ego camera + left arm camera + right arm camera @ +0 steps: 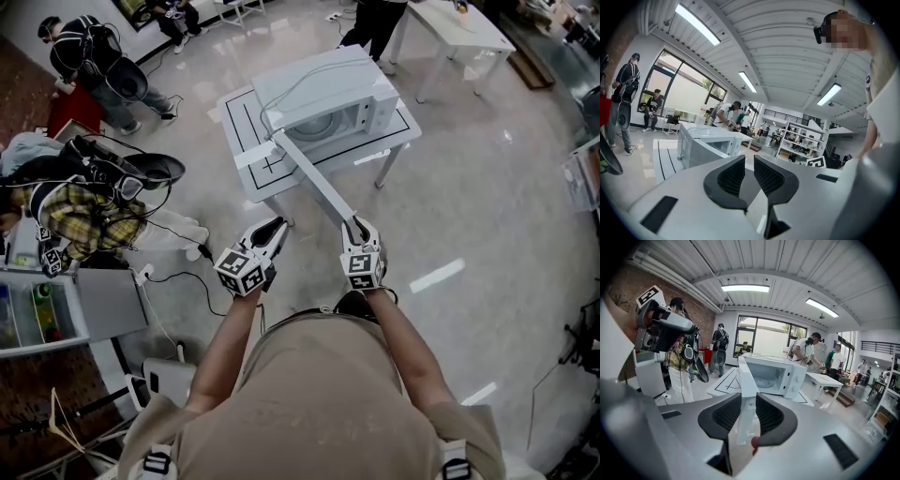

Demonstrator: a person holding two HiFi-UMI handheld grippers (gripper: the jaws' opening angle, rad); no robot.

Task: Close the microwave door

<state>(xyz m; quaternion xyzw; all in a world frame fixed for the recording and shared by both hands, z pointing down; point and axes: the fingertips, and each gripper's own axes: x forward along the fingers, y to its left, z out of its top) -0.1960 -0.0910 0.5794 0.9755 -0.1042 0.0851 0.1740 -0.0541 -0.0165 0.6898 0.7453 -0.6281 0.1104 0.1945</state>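
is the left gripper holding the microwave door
No, the left gripper has nothing between its jaws; the right gripper clamps the microwave door by its edge.

A small white table (246, 141) marked with black lines bears the white microwave (328, 94).

Head view: high, looking steeply down over the person's chest, microwave (328, 94) ahead at mid-distance. Left gripper view: low, near level, the same microwave (705, 145) farther off, left of centre. Right gripper view: low, sighting close along the open microwave door (746, 376) into the cavity; all three share the microwave.
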